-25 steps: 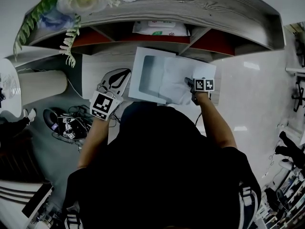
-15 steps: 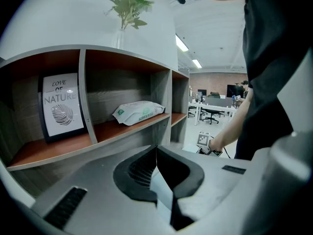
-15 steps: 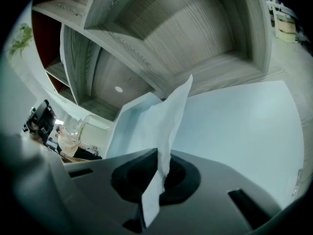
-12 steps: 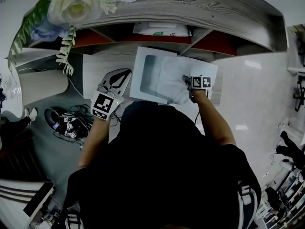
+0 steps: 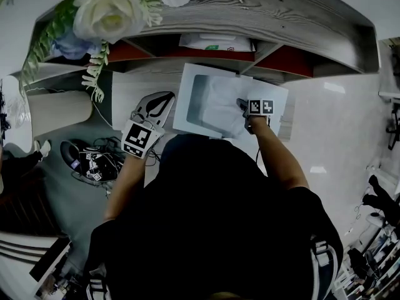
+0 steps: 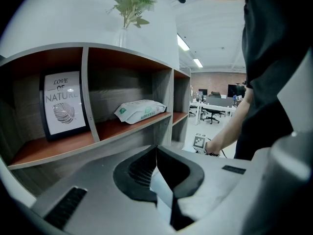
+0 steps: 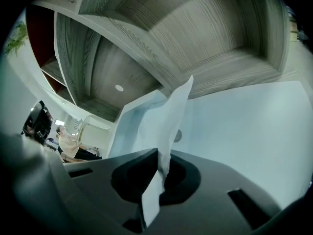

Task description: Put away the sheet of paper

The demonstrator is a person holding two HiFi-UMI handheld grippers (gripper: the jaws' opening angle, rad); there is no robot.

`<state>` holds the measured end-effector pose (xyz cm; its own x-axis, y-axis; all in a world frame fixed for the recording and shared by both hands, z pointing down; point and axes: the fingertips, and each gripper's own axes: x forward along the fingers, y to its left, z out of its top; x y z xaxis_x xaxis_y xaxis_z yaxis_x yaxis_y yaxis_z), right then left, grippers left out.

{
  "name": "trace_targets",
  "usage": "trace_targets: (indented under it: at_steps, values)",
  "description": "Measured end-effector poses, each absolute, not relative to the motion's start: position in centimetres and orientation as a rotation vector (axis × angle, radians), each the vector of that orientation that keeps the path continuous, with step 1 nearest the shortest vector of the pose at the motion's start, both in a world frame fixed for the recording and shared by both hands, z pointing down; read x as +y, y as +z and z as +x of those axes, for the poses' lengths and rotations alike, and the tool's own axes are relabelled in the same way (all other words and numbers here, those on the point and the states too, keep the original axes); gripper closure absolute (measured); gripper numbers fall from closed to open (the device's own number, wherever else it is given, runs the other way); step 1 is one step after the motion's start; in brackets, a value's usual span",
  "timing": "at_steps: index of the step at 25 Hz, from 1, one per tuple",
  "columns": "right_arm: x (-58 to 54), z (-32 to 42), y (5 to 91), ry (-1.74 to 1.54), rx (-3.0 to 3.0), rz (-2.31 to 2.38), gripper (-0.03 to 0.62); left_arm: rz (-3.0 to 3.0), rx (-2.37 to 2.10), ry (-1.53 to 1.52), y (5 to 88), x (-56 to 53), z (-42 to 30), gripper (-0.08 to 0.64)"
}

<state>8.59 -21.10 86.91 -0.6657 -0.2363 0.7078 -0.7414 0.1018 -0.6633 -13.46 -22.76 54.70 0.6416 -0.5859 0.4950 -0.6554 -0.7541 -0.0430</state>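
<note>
Two hand-held grippers are clamped shut: the sheet of paper (image 5: 222, 102), lying across the white folder's (image 5: 186, 86) right half, is pinched by the right hand-held gripper (image 5: 242, 105), its length stretching leftward over the folder, whose left edge is gripped by the left hand-held gripper (image 5: 165, 99).
</note>
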Motion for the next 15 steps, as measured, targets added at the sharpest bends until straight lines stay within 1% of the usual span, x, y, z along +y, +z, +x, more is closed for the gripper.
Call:
trace_targets:
  at_steps: [15]
  values:
    - [-21.8, 3.7, 86.7, 1.625, -1.995, 0.9, 0.578, 2.712, -1.026, 0.752, 54.9, -22.4, -13.6, 0.539]
